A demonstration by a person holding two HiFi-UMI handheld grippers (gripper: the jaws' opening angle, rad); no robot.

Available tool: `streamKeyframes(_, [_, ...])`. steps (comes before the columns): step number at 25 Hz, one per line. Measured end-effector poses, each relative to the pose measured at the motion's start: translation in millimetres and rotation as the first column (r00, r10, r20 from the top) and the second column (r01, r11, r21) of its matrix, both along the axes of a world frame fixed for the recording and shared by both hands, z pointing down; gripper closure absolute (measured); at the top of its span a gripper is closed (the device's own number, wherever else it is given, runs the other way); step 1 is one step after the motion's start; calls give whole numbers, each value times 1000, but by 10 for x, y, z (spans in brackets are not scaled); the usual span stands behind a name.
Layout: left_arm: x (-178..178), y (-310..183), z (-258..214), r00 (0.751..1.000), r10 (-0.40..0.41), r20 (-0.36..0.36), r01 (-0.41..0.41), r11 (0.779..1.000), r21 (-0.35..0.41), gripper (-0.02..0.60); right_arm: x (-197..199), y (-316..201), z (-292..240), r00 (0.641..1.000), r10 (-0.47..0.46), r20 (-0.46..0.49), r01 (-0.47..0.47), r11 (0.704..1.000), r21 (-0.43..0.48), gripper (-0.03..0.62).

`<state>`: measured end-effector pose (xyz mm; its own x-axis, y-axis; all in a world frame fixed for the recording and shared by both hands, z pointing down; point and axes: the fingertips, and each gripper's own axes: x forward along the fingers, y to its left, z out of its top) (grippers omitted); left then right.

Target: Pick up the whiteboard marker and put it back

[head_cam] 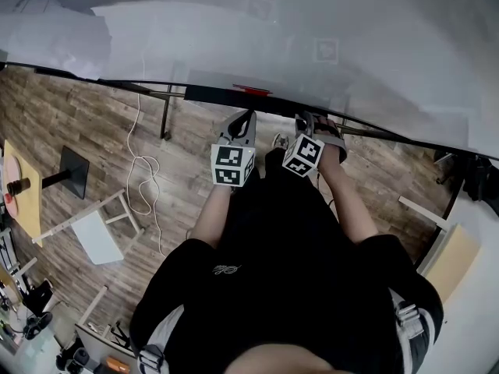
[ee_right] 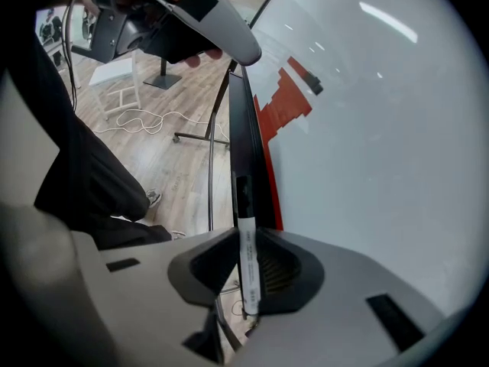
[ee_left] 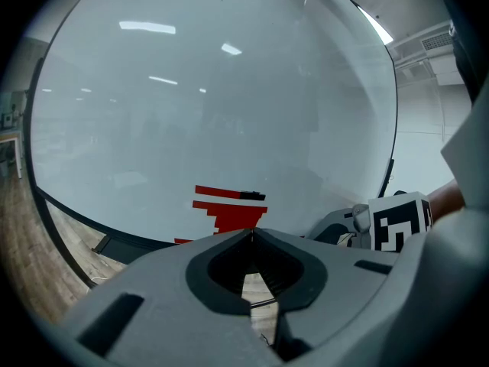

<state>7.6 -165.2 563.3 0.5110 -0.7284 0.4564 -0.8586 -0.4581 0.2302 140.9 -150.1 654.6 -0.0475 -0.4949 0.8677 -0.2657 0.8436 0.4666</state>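
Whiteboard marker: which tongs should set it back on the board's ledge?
Right. The right tongs grip the marker, which lies in line with the dark ledge just ahead. The left tongs are closed on nothing.

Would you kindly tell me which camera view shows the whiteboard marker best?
The right gripper view: the whiteboard marker stands clamped between the right gripper's jaws, black cap forward. In the head and left gripper views no marker can be made out.

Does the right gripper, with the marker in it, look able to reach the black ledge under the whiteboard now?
Probably yes. The right gripper is shut on the marker, whose capped end points along the black ledge just ahead, and nothing shows between them.
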Motion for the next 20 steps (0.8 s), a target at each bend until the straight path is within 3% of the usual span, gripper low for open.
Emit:
streamKeyframes(4, [10, 12, 17, 1000, 5, 0, -5, 1000, -5, 572, 5, 1, -20, 1000, 21, 11, -21, 1000, 20, 531])
streamKeyframes(9, [29, 4, 29, 1000, 16, -4, -16, 1000, -8, 572, 27, -62, -86, 998, 49, 31, -51, 998, 42, 467])
streamKeyframes(16, [106, -7, -14, 998, 55, -17, -55, 998, 6, 572, 16, -67, -292, 981, 139, 134, -150, 986, 79, 462])
streamKeyframes(20, [193, 28, -60, 995, 98, -24, -97, 995, 20, 572, 21, -74, -480, 947, 220, 235, -252, 960, 119, 464])
